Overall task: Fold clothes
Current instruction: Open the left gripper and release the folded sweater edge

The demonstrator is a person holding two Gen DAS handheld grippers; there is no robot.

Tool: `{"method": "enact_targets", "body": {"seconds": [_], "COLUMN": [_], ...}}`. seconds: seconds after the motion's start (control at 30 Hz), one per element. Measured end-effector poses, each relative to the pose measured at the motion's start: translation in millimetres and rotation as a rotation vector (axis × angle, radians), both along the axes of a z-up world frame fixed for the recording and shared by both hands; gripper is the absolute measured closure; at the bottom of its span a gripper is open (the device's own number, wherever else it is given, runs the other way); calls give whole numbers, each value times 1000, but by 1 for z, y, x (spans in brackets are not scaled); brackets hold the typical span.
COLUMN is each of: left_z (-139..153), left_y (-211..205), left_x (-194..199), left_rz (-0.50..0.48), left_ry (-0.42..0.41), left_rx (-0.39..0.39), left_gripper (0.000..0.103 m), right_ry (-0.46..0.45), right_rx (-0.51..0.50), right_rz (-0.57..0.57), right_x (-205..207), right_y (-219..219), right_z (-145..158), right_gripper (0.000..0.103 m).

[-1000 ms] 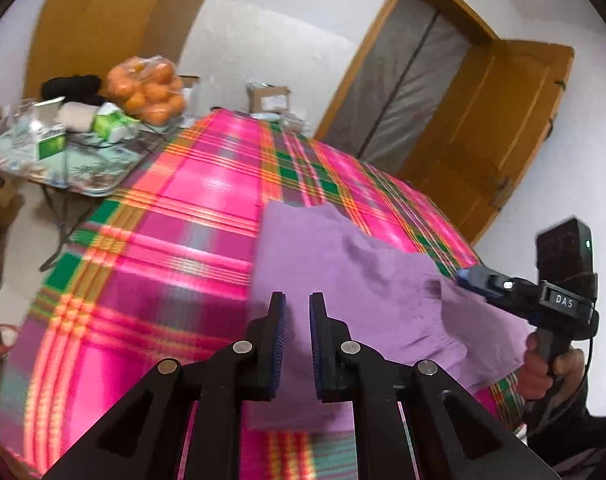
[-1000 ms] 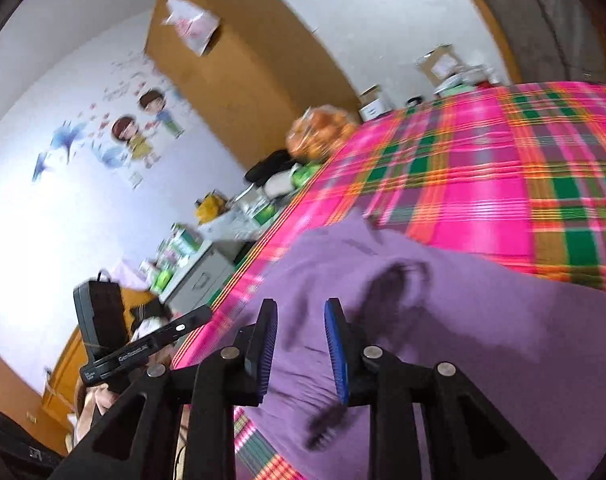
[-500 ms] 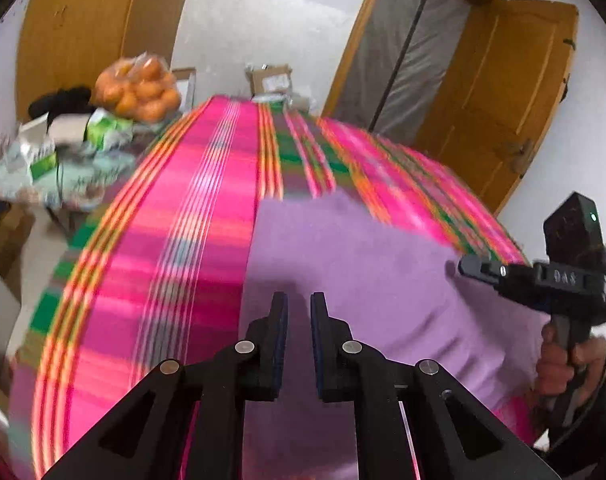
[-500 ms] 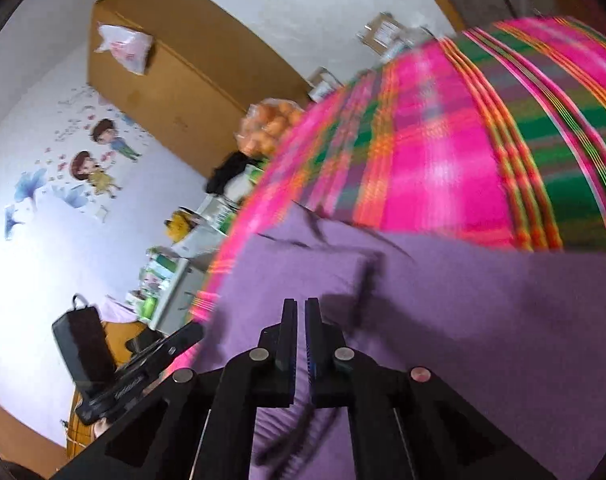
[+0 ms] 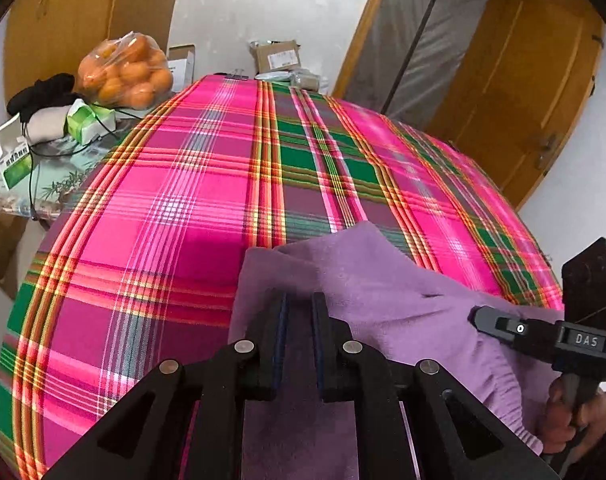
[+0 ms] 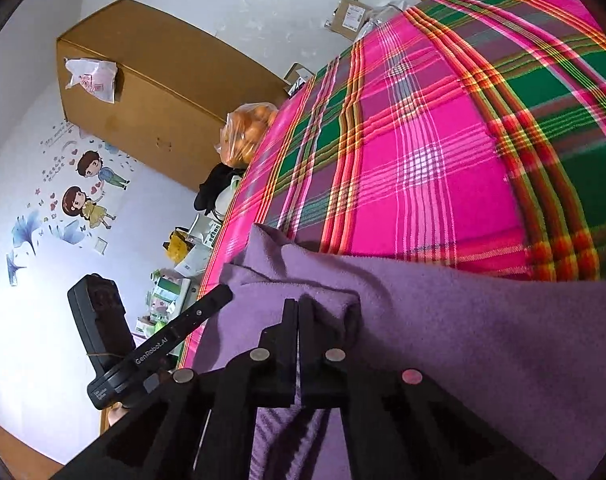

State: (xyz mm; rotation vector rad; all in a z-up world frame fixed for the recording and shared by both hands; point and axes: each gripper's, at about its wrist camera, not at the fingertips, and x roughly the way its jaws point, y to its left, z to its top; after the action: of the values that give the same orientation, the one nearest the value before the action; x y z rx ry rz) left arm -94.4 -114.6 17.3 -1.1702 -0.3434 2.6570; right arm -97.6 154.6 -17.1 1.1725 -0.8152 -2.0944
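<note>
A purple garment (image 5: 383, 280) lies bunched at the near edge of a bed covered by a pink and green plaid blanket (image 5: 183, 220). My left gripper (image 5: 299, 308) sits at the garment's left edge, its fingers narrowly apart with purple cloth pinched between them. In the right wrist view my right gripper (image 6: 298, 312) is shut on a raised fold of the garment (image 6: 463, 320). The right gripper (image 5: 479, 316) also shows at the right of the left wrist view, held by a hand (image 5: 571, 420). The left gripper (image 6: 223, 294) touches the cloth's far left edge.
A bag of oranges (image 5: 123, 72) and small boxes crowd a side table (image 5: 55, 168) left of the bed. A wooden door (image 5: 523, 100) stands open at the back right. A brown cabinet (image 6: 151, 80) stands against the wall. The plaid blanket (image 6: 423, 140) stretches away beyond the garment.
My right gripper went from open to shut on a fold of the garment. Both grippers came lower and closer to the cloth, which now bunches nearer the bed's edge.
</note>
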Motion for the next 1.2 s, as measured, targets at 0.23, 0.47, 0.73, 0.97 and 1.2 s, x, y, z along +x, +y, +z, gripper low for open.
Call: {"method": "enact_targets", "body": {"seconds": [0.23,0.47,0.73,0.97,1.2], "left_z": [9,4,-10,-12,-13], "left_y": [5,1,-8,1,-6], "left_x": [35,89,128,141,145], "left_rz": [-22,-27,18,17,7], "left_ry": [41,89,114,166,158], "left_rx": [-5,-7,-7,-97,-72], "left_gripper": [91,91,91,91,91], "right_ry": [39,145,260,325,328], "right_rx": [2,73,221,297,291], "right_rz": [56,281,352,352,350], "right_x": [20,69,104,118,120], "right_y": [5,-24,-41,-46,-43], "right_z": [14,23,23,26,25], "right_gripper": [87,84,89,89,89]}}
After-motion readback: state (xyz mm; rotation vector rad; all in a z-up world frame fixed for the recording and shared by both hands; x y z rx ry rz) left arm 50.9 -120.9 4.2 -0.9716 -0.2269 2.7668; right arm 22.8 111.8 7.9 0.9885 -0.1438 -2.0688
